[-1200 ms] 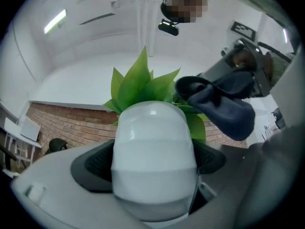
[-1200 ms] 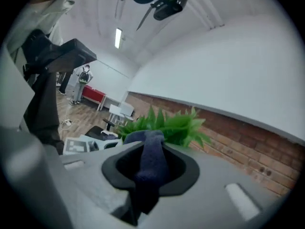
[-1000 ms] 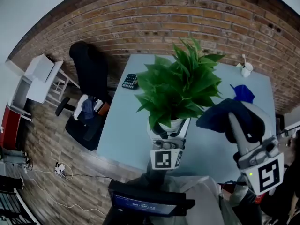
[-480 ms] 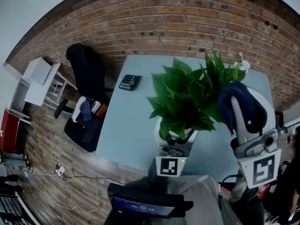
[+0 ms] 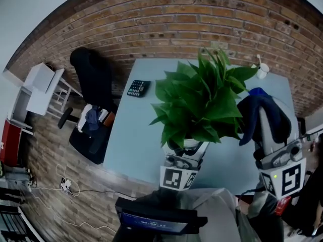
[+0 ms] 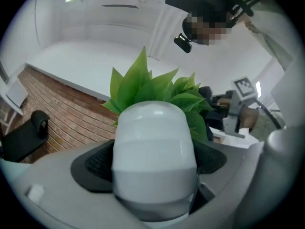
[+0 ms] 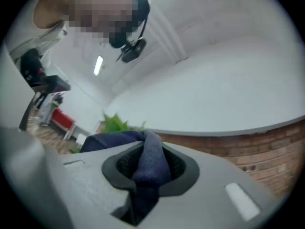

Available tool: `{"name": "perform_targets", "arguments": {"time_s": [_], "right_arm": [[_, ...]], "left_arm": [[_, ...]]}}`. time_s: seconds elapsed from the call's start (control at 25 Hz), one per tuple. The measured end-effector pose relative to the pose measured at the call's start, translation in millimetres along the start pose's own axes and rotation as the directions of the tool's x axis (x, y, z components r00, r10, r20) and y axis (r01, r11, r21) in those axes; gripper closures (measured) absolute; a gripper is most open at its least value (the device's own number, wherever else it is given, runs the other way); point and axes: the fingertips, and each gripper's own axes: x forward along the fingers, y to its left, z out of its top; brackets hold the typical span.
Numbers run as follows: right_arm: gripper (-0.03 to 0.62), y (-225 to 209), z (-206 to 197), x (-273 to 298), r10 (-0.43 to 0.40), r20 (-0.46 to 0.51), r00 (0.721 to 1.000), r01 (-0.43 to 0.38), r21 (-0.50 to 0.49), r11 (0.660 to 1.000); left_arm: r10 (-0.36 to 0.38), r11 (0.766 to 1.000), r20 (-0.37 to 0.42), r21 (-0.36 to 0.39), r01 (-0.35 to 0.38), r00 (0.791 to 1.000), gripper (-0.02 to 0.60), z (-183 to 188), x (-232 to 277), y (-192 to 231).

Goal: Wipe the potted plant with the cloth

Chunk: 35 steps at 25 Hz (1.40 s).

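The pot [image 5: 187, 145] is clamped in the left tool [image 6: 155, 159], steadied at the tabletop's [image 5: 133, 135] near edge. The cloth [image 5: 252, 107] is pinched in the narrowly parted right tool [image 7: 150, 168], just right of the plant [image 5: 199, 102], for wiping.

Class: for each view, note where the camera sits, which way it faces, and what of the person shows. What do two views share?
Head view: on the head, facing steeply down at the table; shows left gripper shut on the pot, right gripper on the cloth.
Left gripper view: on that gripper, looking up past the pot; shows the person's head.
Right gripper view: on that gripper, looking up past the cloth; same head.
Shared: plant leaves in all three.
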Motion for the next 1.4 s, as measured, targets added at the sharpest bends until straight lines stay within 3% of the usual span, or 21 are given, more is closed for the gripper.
{"name": "perform_targets", "arguments": {"time_s": [0.08, 0.12, 0.28, 0.4, 0.48, 0.56, 0.64, 0.72, 0.8, 0.88, 0.92, 1.0, 1.08, 1.16, 1.28, 1.32, 1.4], "right_arm": [[0.514, -26, 17, 3, -0.114, 0.097, 0.989, 0.111, 0.036, 0.993], [0.514, -26, 17, 7, -0.106, 0.107, 0.989, 0.102, 0.046, 0.994], [0.514, 30, -34, 25, 0.12, -0.034, 0.992, -0.12, 0.008, 0.993], [0.514, 68, -83, 15, 0.255, -0.154, 0.955, -0.245, 0.086, 0.966], [0.514, 80, -109, 4, 0.317, -0.225, 0.921, -0.285, 0.163, 0.945], [0.514, 77, -123, 0, 0.344, -0.252, 0.904, -0.293, 0.221, 0.93], [0.514, 55, -120, 3, 0.296, -0.188, 0.936, -0.242, 0.263, 0.934], [0.514, 18, -110, 9, 0.159, -0.106, 0.982, -0.119, 0.313, 0.942], [0.514, -17, -96, 13, 0.008, -0.048, 0.999, 0.009, 0.339, 0.941], [0.514, -33, -78, 20, -0.05, 0.011, 0.999, 0.043, 0.356, 0.933], [0.514, -29, -70, 24, -0.022, 0.038, 0.999, 0.007, 0.366, 0.93], [0.514, 3, -64, 30, 0.137, 0.068, 0.988, -0.153, 0.37, 0.916], [0.514, 40, -73, 26, 0.295, 0.056, 0.954, -0.294, 0.374, 0.879], [0.517, 60, -93, 13, 0.378, 0.025, 0.925, -0.354, 0.419, 0.836], [0.517, 86, -119, -8, 0.515, -0.026, 0.857, -0.444, 0.469, 0.763], [0.517, 87, -119, -9, 0.517, -0.027, 0.856, -0.447, 0.466, 0.764], [0.517, 66, -105, -3, 0.413, 0.026, 0.91, -0.375, 0.475, 0.796]], "left_arm": [[-0.069, 0.995, -0.005, -0.068, 0.069, 0.998, 0.078, 1, 2, -13], [-0.106, 0.99, -0.005, -0.099, 0.105, 0.994, 0.078, 2, 3, -19], [-0.194, 0.959, 0.019, -0.206, 0.194, 0.981, 0.078, 13, 13, -34], [-0.226, 0.934, 0.024, -0.278, 0.224, 0.974, 0.078, 17, 17, -29], [-0.256, 0.914, 0.023, -0.32, 0.25, 0.966, 0.078, 16, 15, -24], [-0.297, 0.875, 0.044, -0.387, 0.29, 0.954, 0.078, 20, 11, -19], [-0.354, 0.815, 0.082, -0.462, 0.35, 0.932, 0.078, 26, 8, -20], [-0.432, 0.739, 0.126, -0.518, 0.43, 0.893, 0.078, 34, 5, -29], [-0.509, 0.65, 0.169, -0.567, 0.506, 0.844, 0.078, 39, 4, -45], [-0.558, 0.576, 0.197, -0.608, 0.546, 0.807, 0.078, 39, 3, -57], [-0.57, 0.552, 0.201, -0.624, 0.553, 0.796, 0.078, 37, 3, -61], [-0.574, 0.537, 0.194, -0.645, 0.544, 0.796, 0.077, 29, 4, -63], [-0.562, 0.52, 0.214, -0.66, 0.543, 0.799, 0.077, 28, 6, -62], [-0.541, 0.493, 0.246, -0.682, 0.541, 0.804, 0.077, 31, 7, -54], [-0.521, 0.493, 0.26, -0.686, 0.535, 0.813, 0.078, 35, 8, -36], [-0.528, 0.479, 0.271, -0.688, 0.546, 0.805, 0.077, 38, 8, -35], [-0.547, 0.443, 0.287, -0.698, 0.562, 0.787, 0.077, 40, 6, -37]]}}
